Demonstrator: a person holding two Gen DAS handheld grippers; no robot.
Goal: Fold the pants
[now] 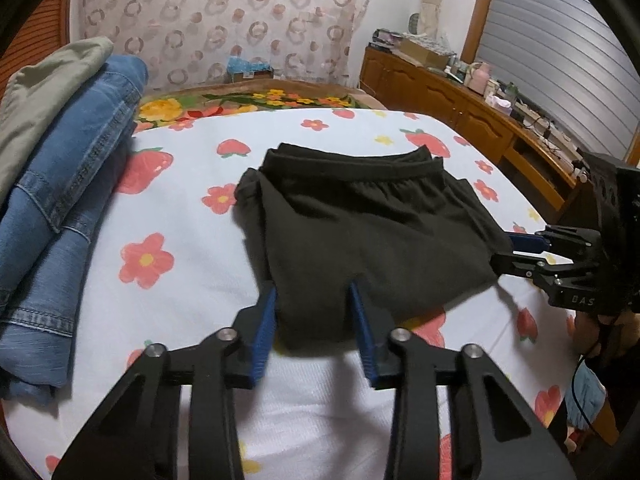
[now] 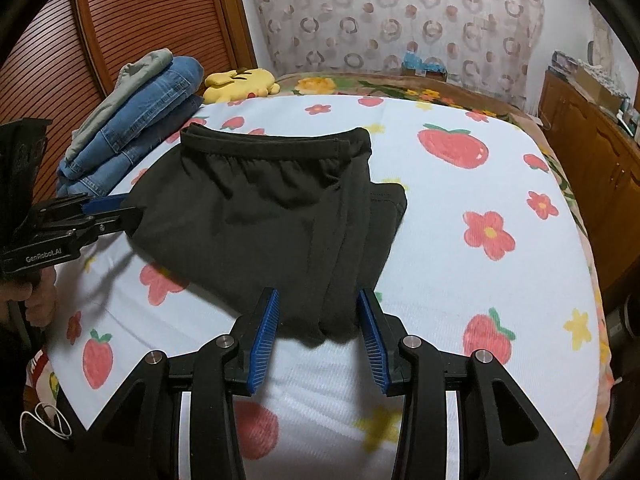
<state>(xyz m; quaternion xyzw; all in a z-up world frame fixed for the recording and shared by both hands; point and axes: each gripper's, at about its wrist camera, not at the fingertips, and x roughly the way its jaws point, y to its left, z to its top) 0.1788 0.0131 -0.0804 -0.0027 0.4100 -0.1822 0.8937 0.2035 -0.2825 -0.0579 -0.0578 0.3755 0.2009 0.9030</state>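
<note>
Folded black pants (image 1: 360,216) lie on a bed sheet (image 1: 192,240) printed with strawberries and flowers, waistband toward the far side. The left gripper (image 1: 314,322) has its blue pads either side of the near left corner of the fabric, spread, not pressing it. The right gripper (image 2: 318,326) straddles the near right corner likewise, jaws apart. Folded jeans (image 2: 136,128) are stacked at the bed's left edge beside a yellow plush toy (image 2: 240,82).
</note>
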